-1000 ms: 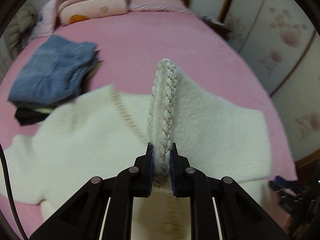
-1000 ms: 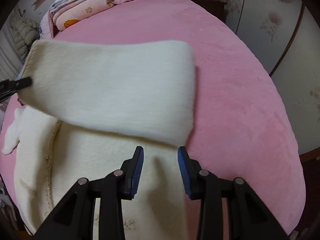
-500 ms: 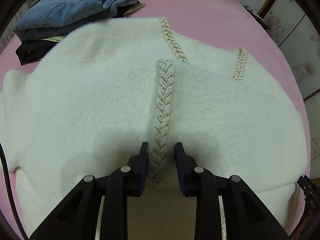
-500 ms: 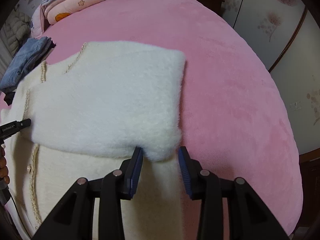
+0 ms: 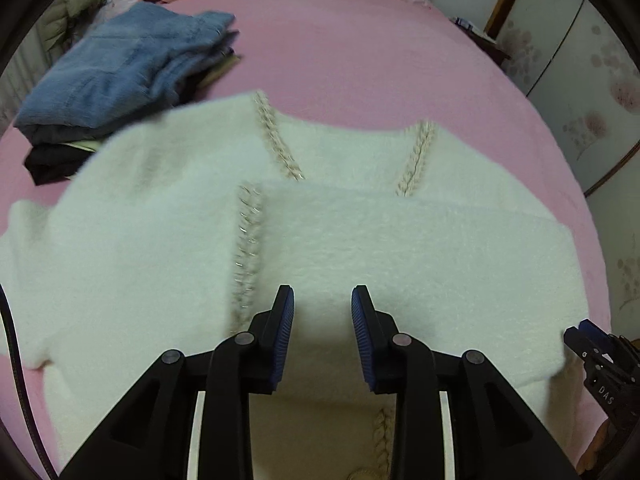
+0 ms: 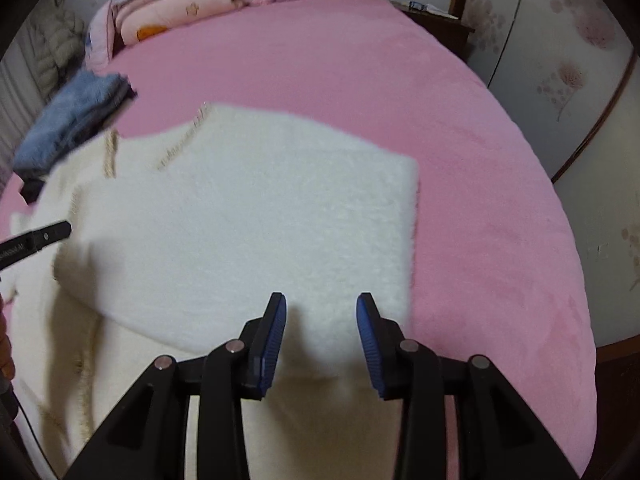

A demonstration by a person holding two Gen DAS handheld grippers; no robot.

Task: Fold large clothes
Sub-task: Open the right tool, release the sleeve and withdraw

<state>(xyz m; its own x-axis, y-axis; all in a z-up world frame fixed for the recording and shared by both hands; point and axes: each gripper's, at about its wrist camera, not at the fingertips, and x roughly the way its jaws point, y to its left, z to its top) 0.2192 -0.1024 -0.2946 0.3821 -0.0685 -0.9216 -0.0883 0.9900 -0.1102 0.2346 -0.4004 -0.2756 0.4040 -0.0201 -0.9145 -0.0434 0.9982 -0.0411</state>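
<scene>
A fluffy white cardigan (image 5: 168, 248) with braided trim (image 5: 246, 240) lies flat on the pink bed (image 5: 360, 64). Its right sleeve (image 5: 420, 248) is folded across the body. My left gripper (image 5: 322, 312) is open and empty just above the folded sleeve's near edge. In the right wrist view the same cardigan (image 6: 248, 216) lies flat, and my right gripper (image 6: 321, 320) is open and empty above the sleeve's right end. The right gripper's tip also shows at the left wrist view's right edge (image 5: 596, 356). The left gripper's tip shows at the right wrist view's left edge (image 6: 36, 240).
A stack of folded clothes topped with blue jeans (image 5: 120, 72) sits on the bed at the far left, beside the cardigan's shoulder. Folded pink quilts and pillows (image 6: 172, 4) lie at the headboard. Wardrobe doors (image 6: 560, 60) stand to the right.
Both grippers laid the sleeve across the cardigan body, let go of it and opened. They have drawn back a little toward the near edge.
</scene>
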